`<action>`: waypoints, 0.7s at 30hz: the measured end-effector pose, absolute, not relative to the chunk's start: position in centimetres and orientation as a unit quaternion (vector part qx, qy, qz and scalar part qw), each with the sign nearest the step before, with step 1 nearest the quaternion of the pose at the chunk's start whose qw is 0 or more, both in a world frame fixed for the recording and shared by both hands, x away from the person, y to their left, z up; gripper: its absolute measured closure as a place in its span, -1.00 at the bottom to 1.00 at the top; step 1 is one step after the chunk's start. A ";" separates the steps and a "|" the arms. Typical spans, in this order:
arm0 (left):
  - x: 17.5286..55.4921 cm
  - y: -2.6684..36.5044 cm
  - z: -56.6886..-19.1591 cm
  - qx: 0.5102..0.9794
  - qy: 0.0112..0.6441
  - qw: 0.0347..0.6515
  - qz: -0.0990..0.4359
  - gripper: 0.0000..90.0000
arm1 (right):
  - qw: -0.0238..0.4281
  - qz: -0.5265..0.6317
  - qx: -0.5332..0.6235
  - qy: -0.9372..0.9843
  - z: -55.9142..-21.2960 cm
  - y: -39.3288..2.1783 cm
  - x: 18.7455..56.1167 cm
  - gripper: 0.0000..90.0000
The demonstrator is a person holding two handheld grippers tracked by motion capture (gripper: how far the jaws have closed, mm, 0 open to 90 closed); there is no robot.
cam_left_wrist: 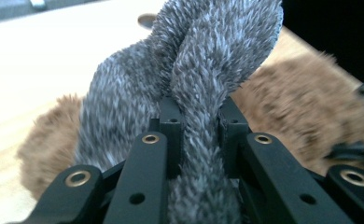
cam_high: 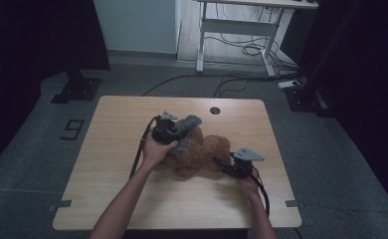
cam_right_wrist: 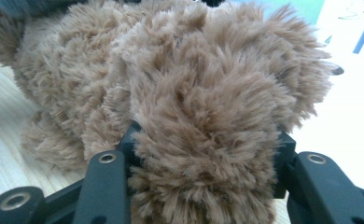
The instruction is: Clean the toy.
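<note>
A brown plush toy (cam_high: 202, 152) lies on the wooden table (cam_high: 122, 124), right of its middle. A grey furry strip (cam_high: 189, 122) rises off the toy's left side. My left gripper (cam_high: 181, 133) is shut on that strip. In the left gripper view the grey furry strip (cam_left_wrist: 208, 56) runs pinched between the two black jaws of the left gripper (cam_left_wrist: 199, 112), with the brown plush toy (cam_left_wrist: 301, 102) behind. My right gripper (cam_high: 221, 163) is at the toy's lower right. In the right gripper view the right gripper (cam_right_wrist: 206, 140) squeezes a thick lobe of the brown plush toy (cam_right_wrist: 194, 84).
A round cable hole (cam_high: 215, 110) sits near the table's far edge. Beyond the table stand a white-legged desk (cam_high: 242, 25) with loose cables (cam_high: 192, 82) on the floor and a black stand base (cam_high: 77, 89) at the left. Bare wood lies to the left and near the front edge.
</note>
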State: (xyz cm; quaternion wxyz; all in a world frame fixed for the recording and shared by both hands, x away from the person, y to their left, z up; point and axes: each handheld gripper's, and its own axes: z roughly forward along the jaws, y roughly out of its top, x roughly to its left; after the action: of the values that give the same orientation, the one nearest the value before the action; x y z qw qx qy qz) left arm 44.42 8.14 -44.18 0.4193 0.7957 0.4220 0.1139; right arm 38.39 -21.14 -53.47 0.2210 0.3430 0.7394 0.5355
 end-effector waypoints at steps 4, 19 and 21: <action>44.0 8.6 -45.3 0.794 0.420 0.426 0.109 0.70 | 0.210 0.538 0.347 0.739 -53.5 -21.5 38.4 0.05; 39.6 9.2 -47.6 0.782 0.396 0.455 0.155 0.74 | 0.177 0.538 0.378 0.733 -53.0 -21.7 38.2 -0.49; 39.4 9.3 -47.5 0.785 0.392 0.454 0.154 0.74 | 0.164 0.537 0.385 0.733 -52.8 -21.9 38.1 -0.62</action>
State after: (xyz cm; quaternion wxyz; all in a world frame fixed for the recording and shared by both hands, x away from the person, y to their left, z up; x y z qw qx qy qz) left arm 39.39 9.32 -47.54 0.4545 0.7848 0.3924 0.1535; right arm 38.09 -21.90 -52.75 0.1638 0.3849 0.7326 0.5369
